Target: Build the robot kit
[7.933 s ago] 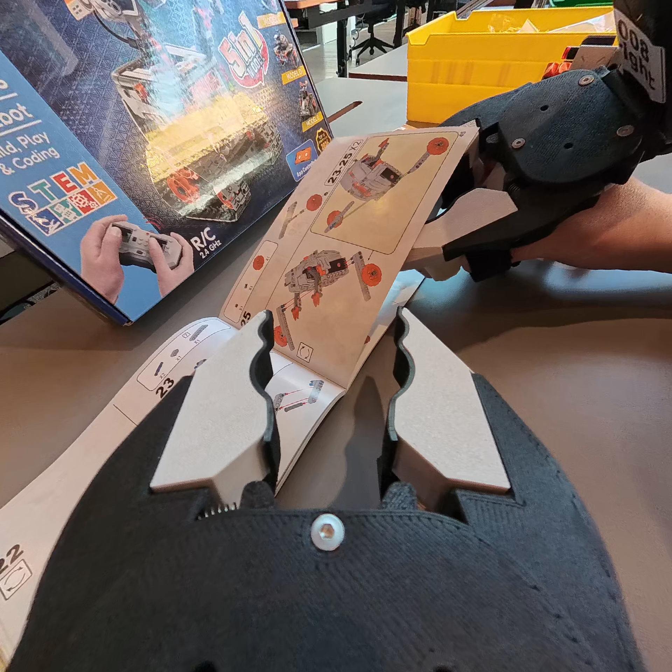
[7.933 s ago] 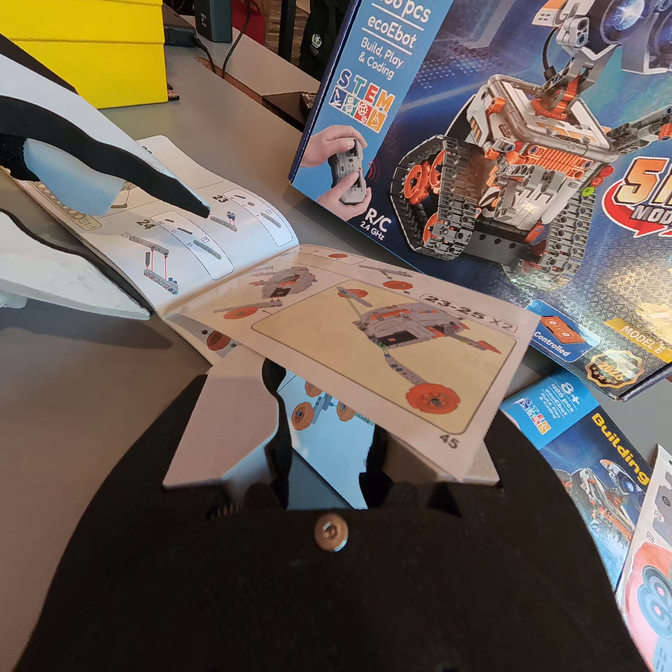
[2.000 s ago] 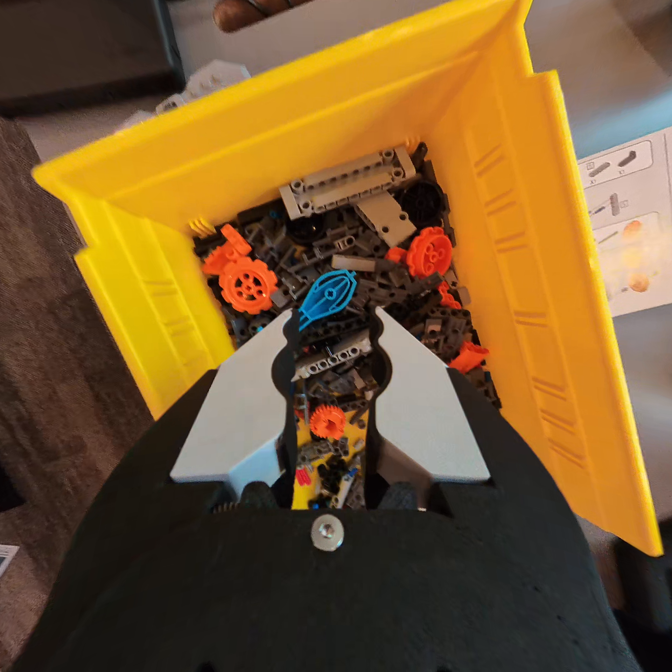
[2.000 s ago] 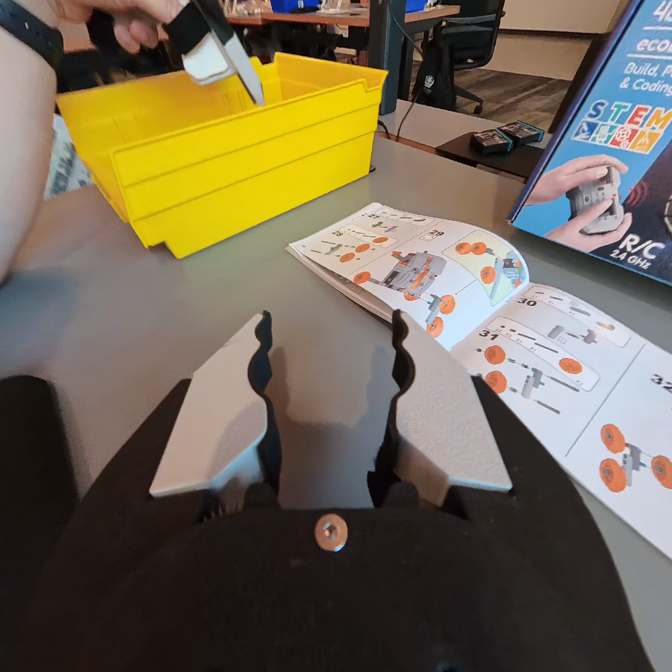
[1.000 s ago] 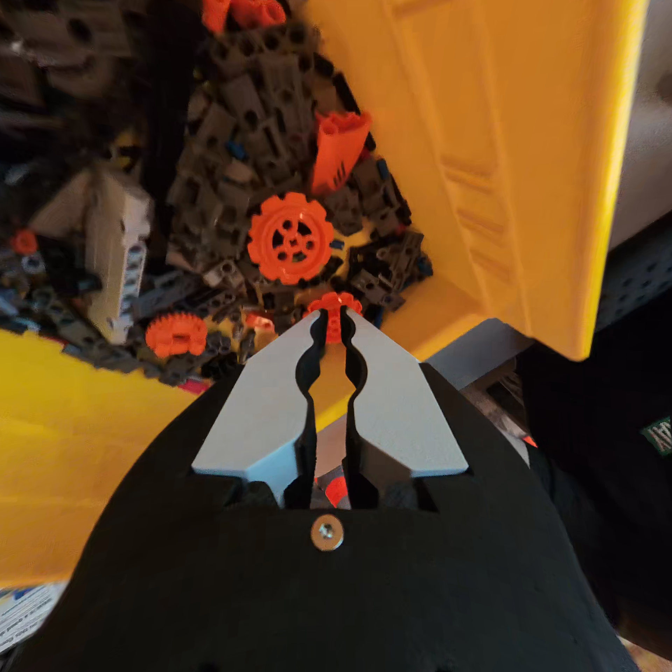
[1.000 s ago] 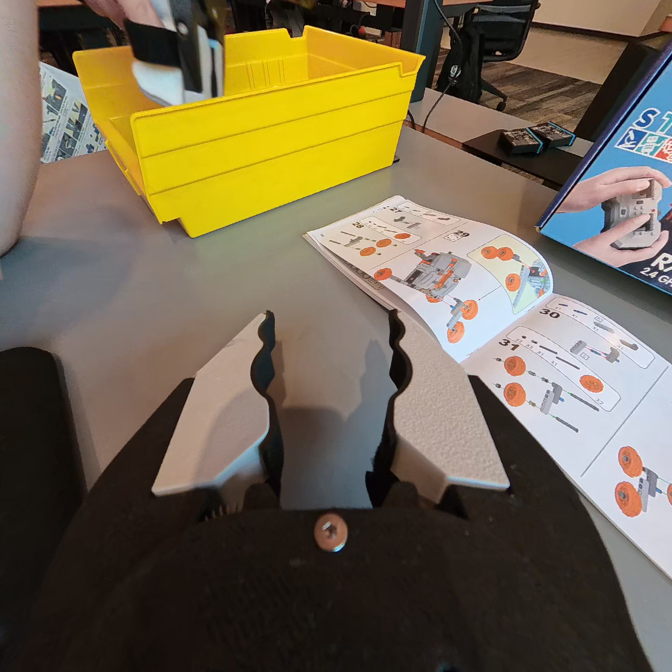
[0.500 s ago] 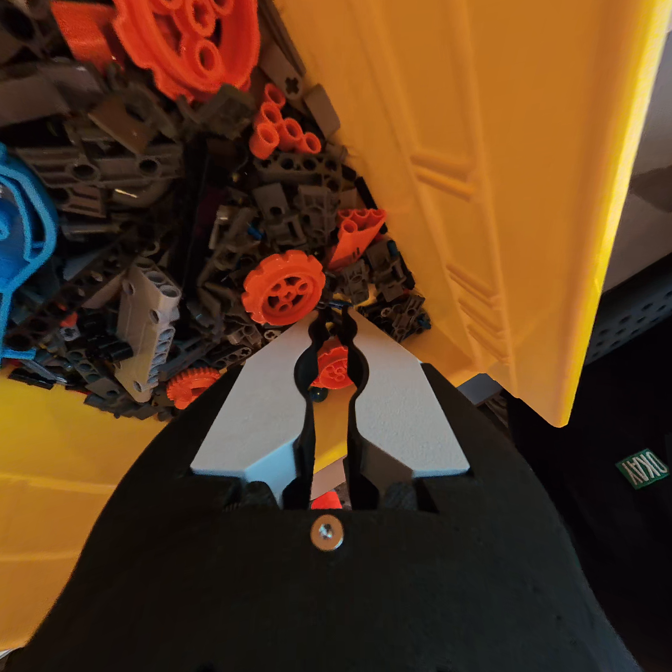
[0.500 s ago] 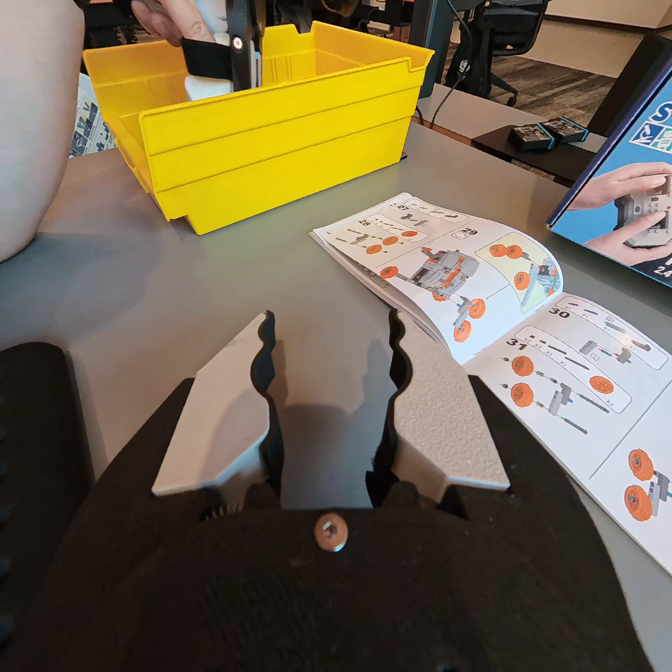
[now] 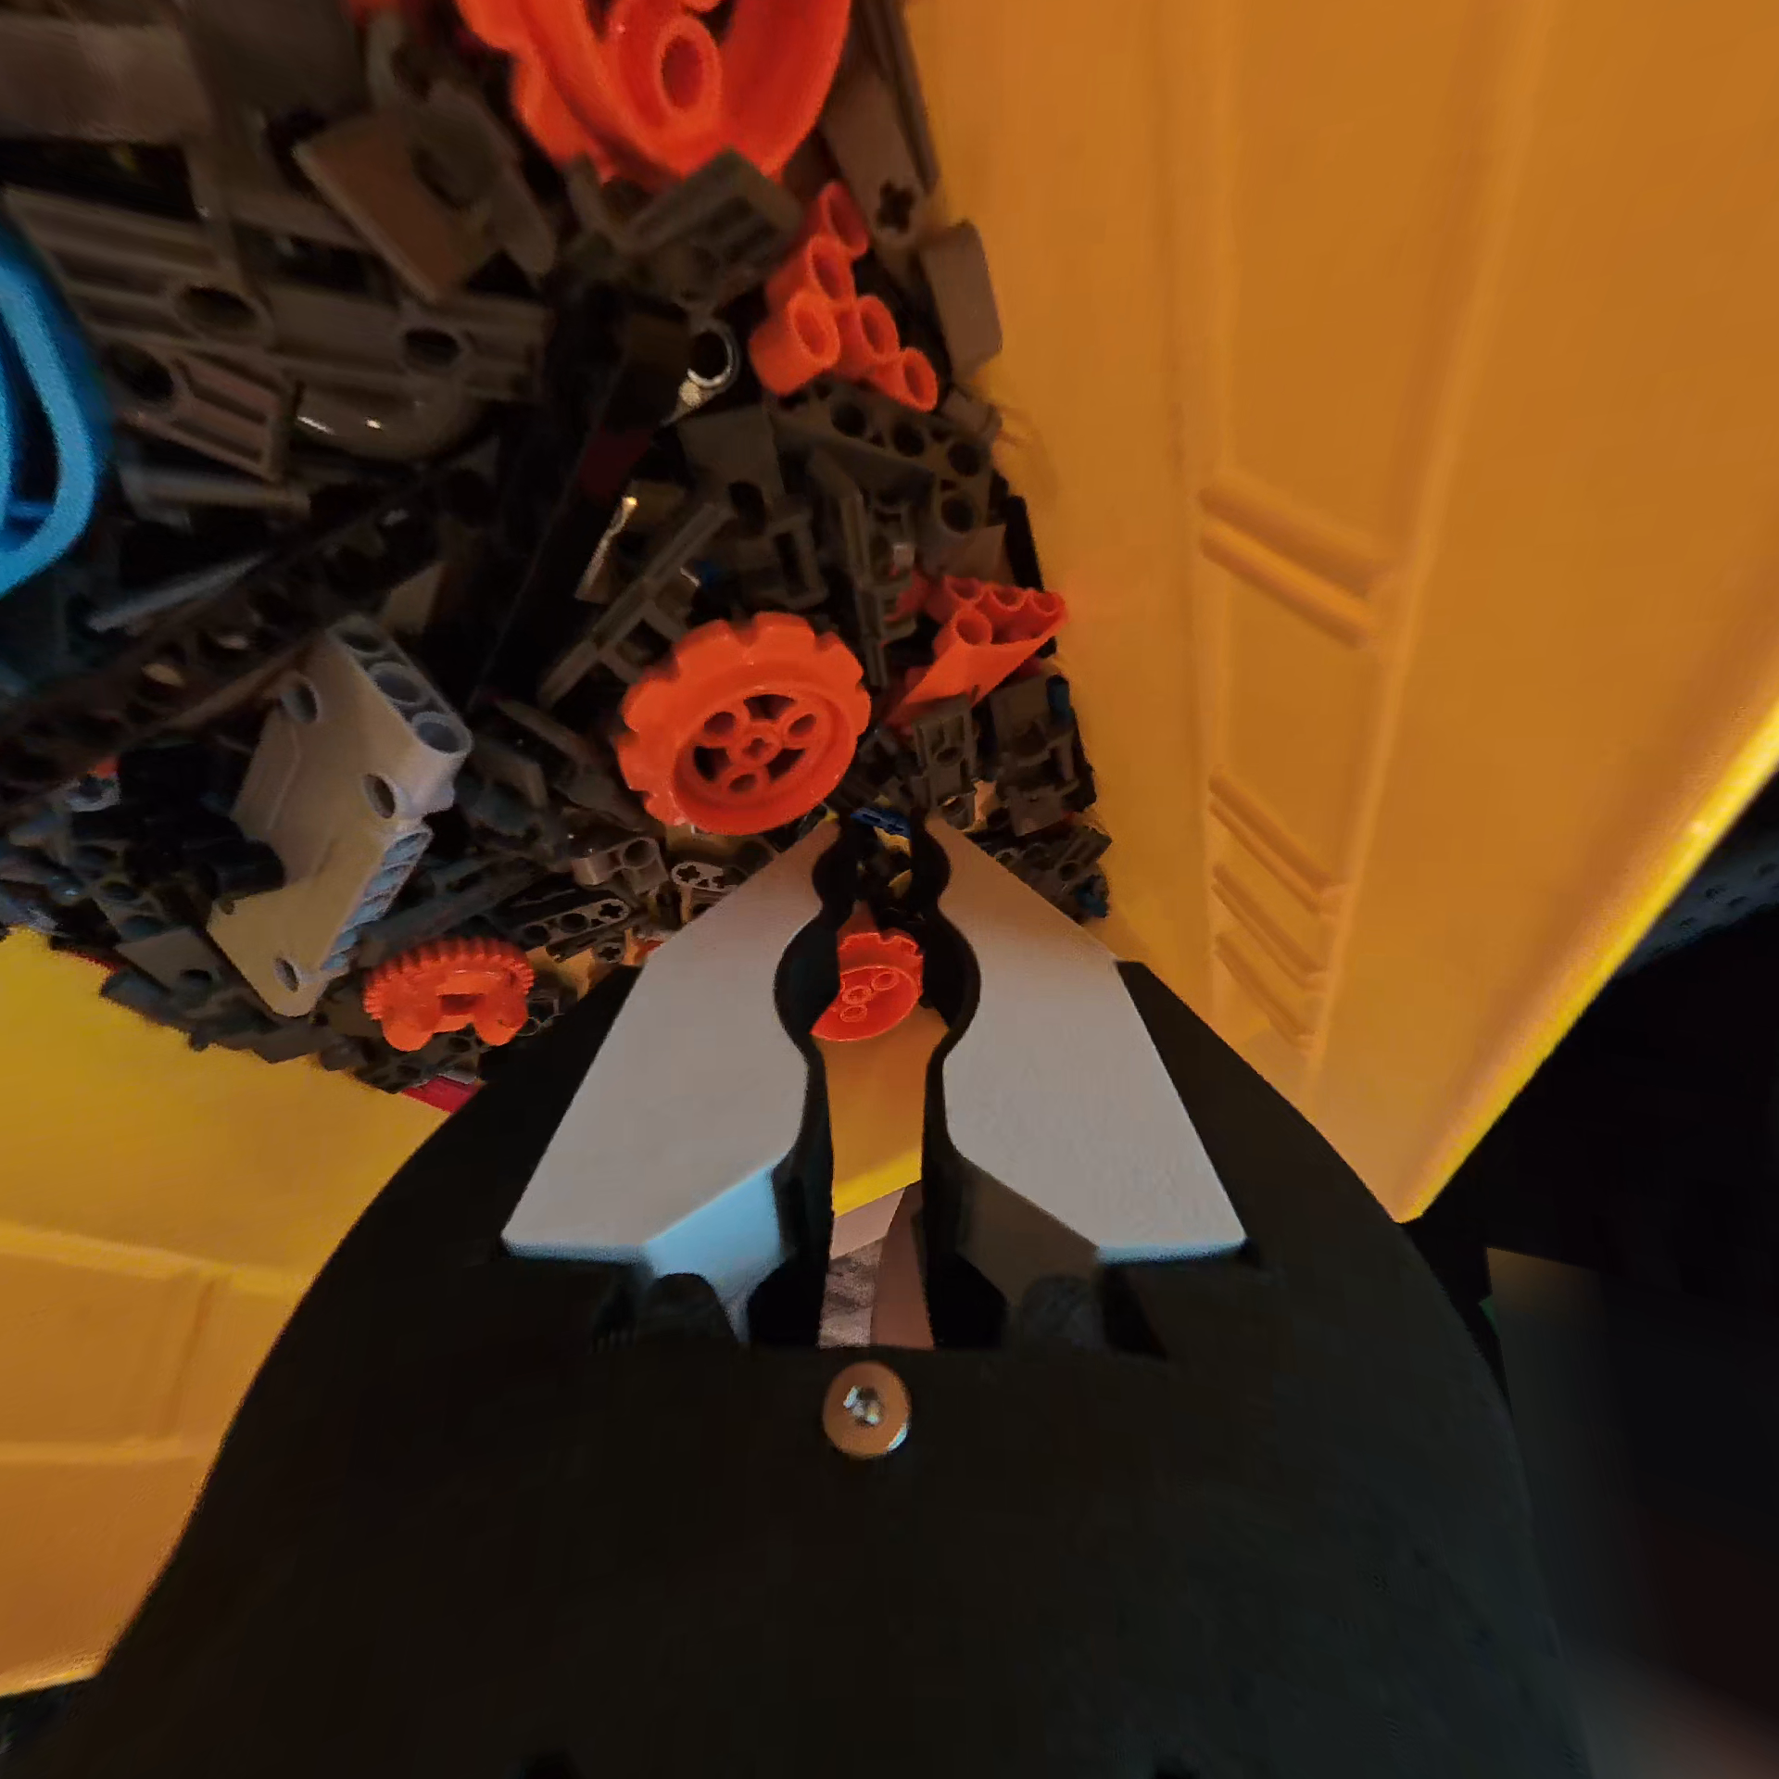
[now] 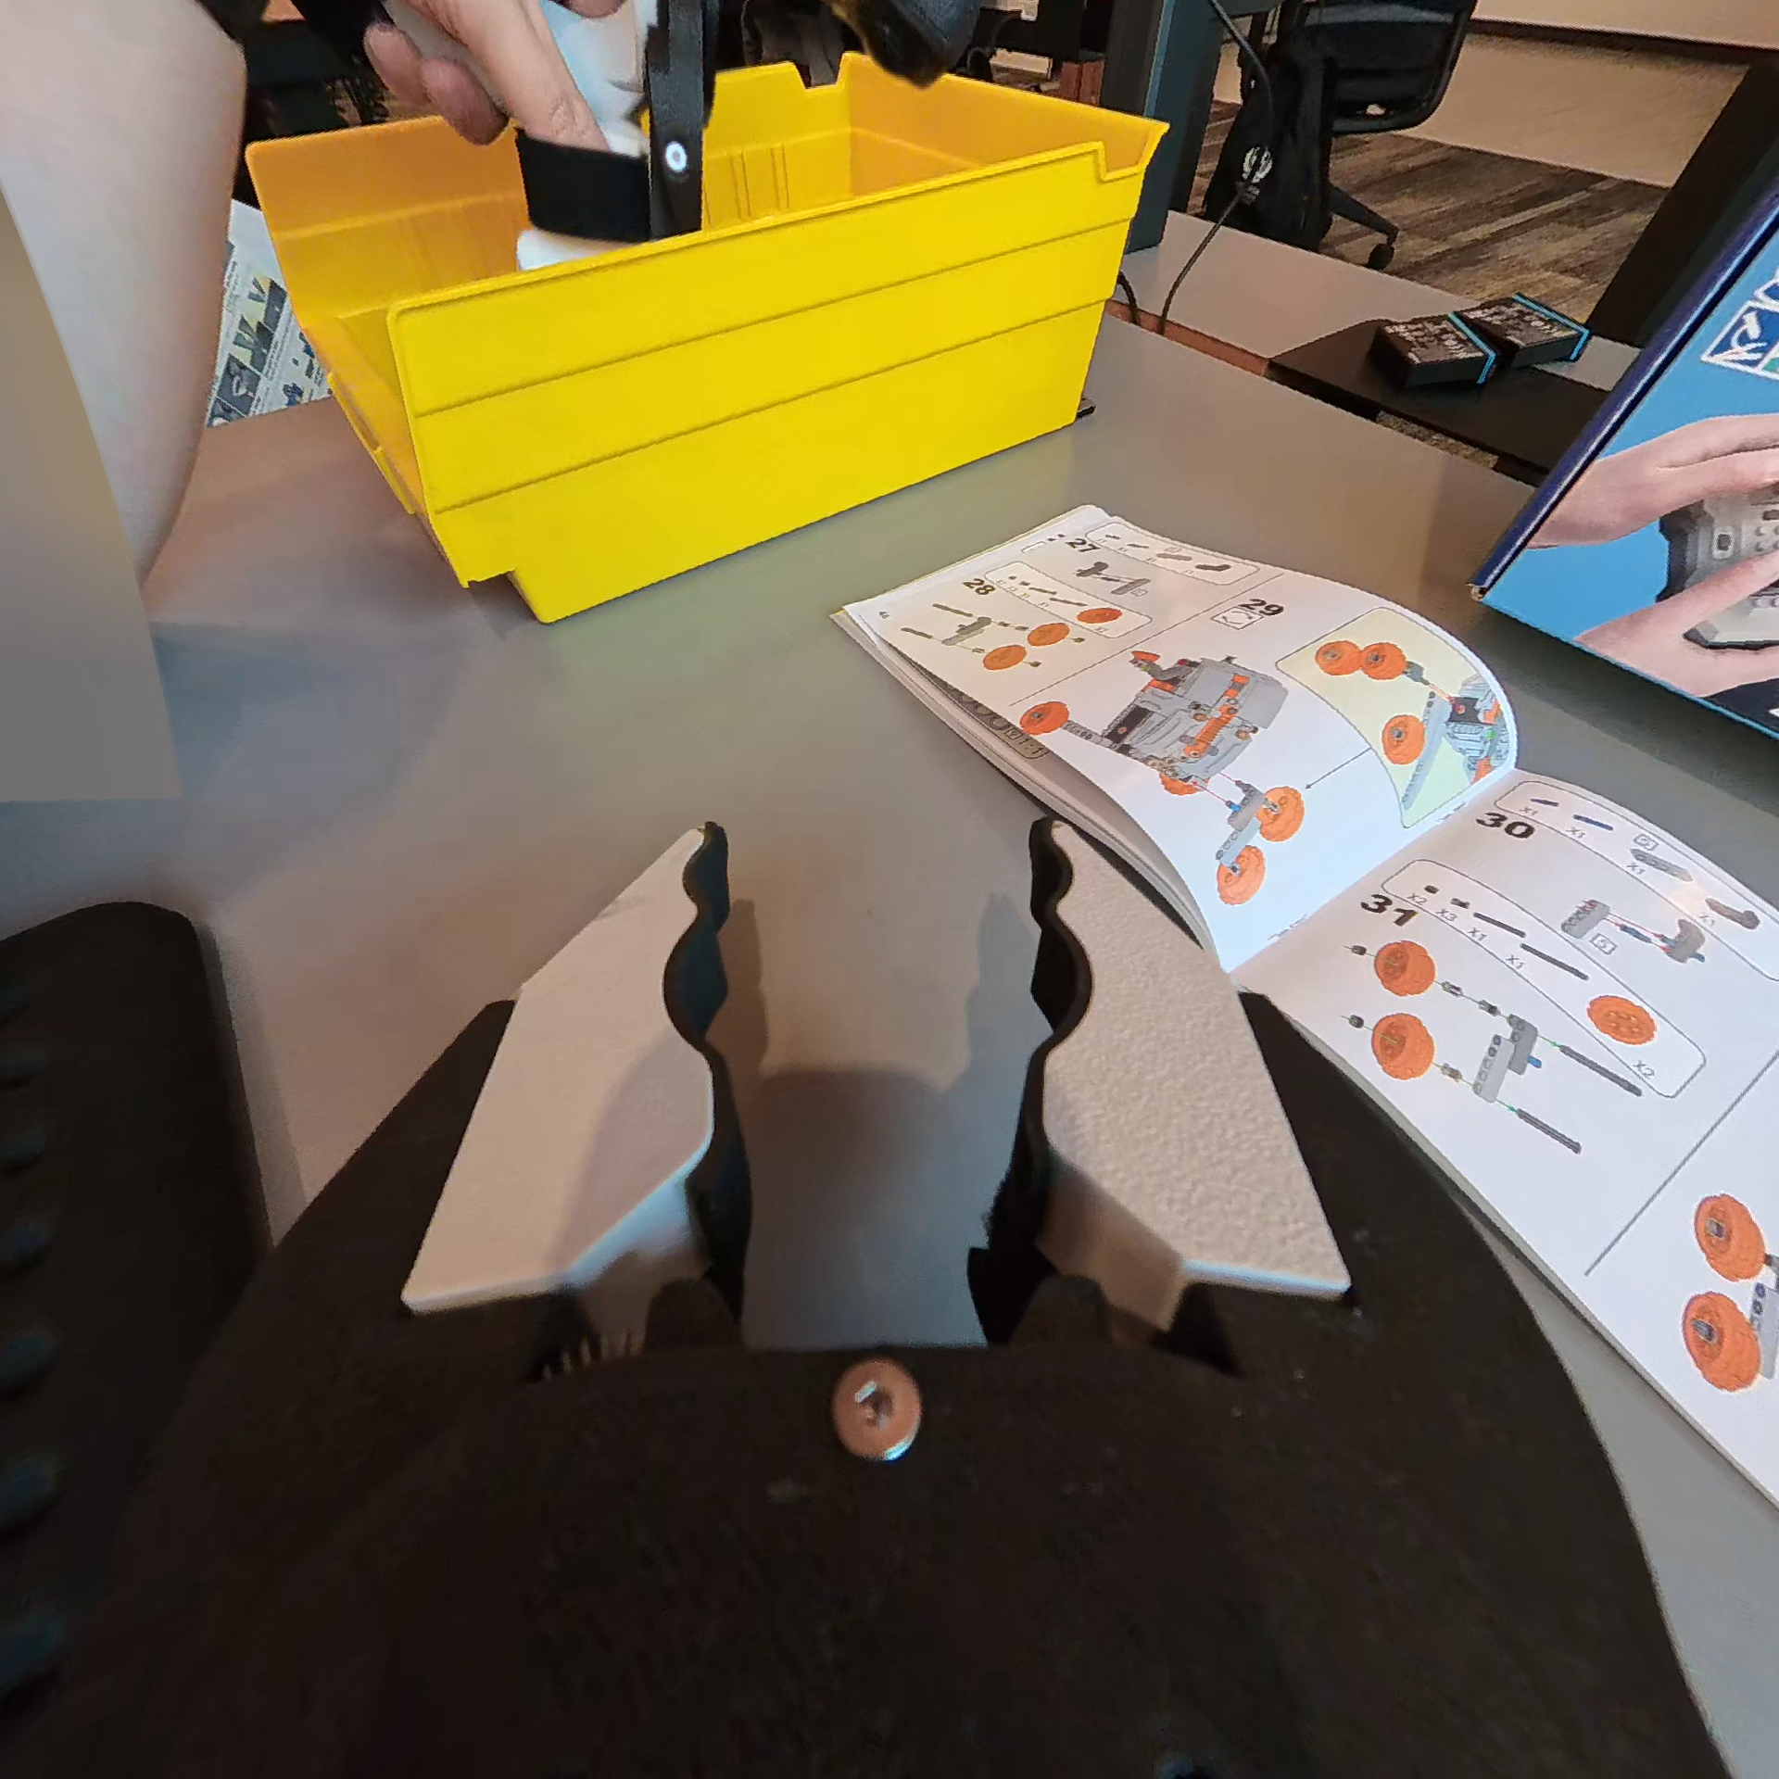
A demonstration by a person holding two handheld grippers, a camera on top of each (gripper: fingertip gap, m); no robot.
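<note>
Only the left wrist view looks inside the yellow bin [image 9: 1396, 481]. There the left gripper [image 9: 881, 847] is nearly closed, and a small orange gear [image 9: 863, 987] sits in the round gap between its fingers. Whether they squeeze it is hard to tell. A bigger orange wheel [image 9: 741, 724] lies at 11 o'clock. The right wrist view shows the right gripper [image 10: 876, 847] wide open, holding nothing, over the grey table [image 10: 578, 732], with an open booklet [image 10: 1300, 818] at 2 o'clock. The bin wall hides the pieces there.
</note>
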